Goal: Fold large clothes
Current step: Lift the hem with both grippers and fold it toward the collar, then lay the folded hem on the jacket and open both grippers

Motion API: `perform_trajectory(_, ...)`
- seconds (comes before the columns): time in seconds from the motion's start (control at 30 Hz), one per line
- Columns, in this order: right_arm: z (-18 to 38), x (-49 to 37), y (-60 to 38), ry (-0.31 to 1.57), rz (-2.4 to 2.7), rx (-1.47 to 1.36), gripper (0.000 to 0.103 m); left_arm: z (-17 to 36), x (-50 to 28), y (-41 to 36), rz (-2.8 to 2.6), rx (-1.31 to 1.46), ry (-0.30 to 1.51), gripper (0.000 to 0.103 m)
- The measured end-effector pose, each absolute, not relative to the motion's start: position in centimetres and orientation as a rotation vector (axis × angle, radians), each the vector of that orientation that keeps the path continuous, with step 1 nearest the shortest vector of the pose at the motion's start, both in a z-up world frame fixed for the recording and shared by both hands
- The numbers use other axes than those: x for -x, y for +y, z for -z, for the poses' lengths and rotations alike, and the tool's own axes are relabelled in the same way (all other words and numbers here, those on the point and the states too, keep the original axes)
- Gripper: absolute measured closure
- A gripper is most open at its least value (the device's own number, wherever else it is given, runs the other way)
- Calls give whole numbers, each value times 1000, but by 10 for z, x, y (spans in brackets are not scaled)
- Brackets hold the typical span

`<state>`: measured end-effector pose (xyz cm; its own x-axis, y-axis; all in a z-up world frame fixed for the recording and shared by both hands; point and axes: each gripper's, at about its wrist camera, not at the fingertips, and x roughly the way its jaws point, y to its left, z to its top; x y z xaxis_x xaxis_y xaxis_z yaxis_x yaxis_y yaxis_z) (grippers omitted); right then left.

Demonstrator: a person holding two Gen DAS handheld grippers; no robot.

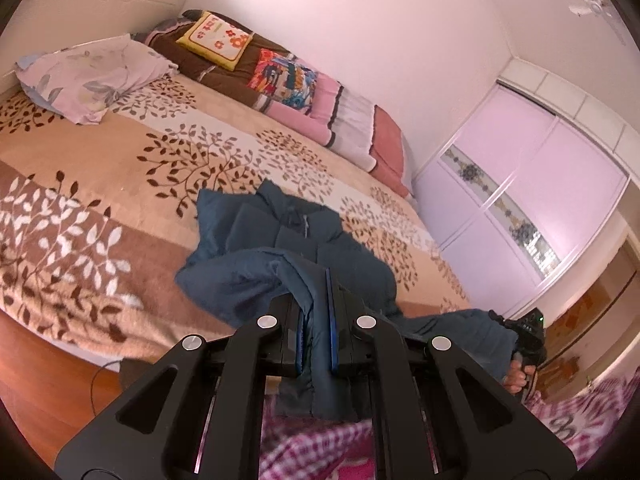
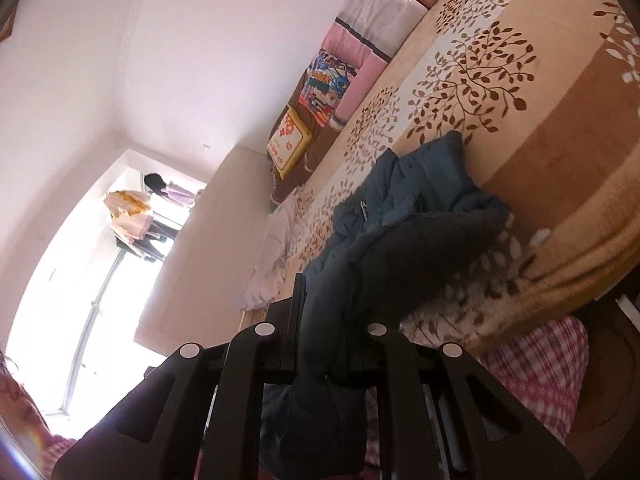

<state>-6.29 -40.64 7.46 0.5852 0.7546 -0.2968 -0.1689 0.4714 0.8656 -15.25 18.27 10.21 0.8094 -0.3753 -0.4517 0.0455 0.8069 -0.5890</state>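
Pillows (image 1: 248,60), perhaps folded quilts (image 1: 344,120), behind jacket (image 1: 280,232).

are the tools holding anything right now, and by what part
Yes, both grip the blue padded jacket. The left tool pinches a folded edge of it, the right tool another edge. Which exact part of the jacket each edge is cannot be told.

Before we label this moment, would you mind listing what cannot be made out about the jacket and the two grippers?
- Left wrist view: the blue jacket runs below the left gripper; its lower end is cut off behind the gripper body.
- Left wrist view: the right gripper is small at the edge; its jaws are hidden by fabric.
- Right wrist view: the right gripper's fingertips are partly draped by dark, shadowed jacket cloth, so which part is pinched is unclear.
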Motion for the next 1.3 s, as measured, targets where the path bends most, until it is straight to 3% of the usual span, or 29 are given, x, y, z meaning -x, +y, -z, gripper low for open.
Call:
perform_trajectory(0.5,-78,-135,-384,822,-565,-940,89,-112,-37,204,186,602,592,93)
perform_trajectory(0.83,-3,-267,-368,973,-432,-1035,89,-38,-166,241,32,766,728,94)
perform_trajectory(1.13,49,-329,-358,1081,-336,-1046,89,15,-241,251,-55,816,831,93)
perform_trajectory(1.23,61,-339,-355,1136,-292,-1051,87,30,-252,254,-93,856,877,89)
perform_trajectory(1.3,65,-340,-355,1150,-290,-1087,79,38,-252,258,-106,930,893,80)
